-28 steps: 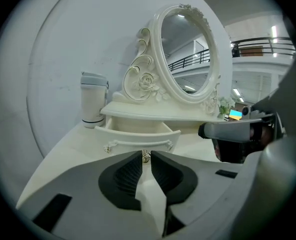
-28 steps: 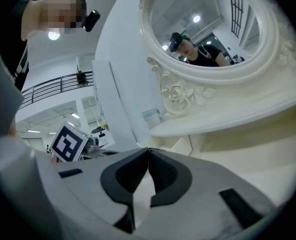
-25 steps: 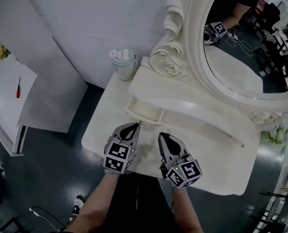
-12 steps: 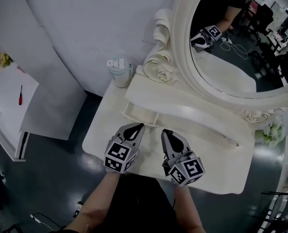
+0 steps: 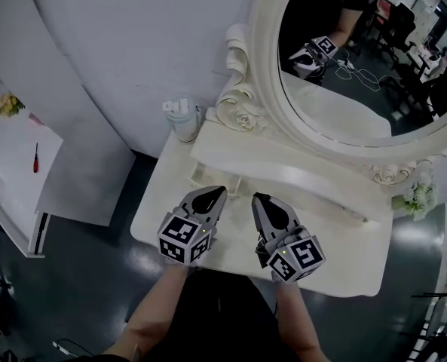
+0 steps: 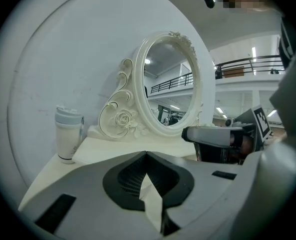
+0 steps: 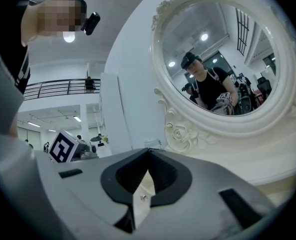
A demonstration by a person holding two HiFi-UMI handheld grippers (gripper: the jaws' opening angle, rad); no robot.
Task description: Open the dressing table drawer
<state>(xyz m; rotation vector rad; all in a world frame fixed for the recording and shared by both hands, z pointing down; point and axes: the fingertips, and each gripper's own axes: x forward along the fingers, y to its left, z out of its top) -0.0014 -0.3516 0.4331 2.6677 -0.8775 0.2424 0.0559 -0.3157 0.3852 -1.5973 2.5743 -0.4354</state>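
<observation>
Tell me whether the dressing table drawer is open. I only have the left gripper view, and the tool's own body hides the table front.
Observer: In the head view the small drawer, at the left of the dressing table, looks pulled out, with its open top showing.
Operator: Is the other tool holding anything?
Observer: No. The right gripper view shows the right tool with its jaws together and nothing between them.
Operator: Where is my tool relative to the drawer?
Observer: From the head view, the left tool has its tip right at the drawer's front edge. I cannot tell whether it touches.
</observation>
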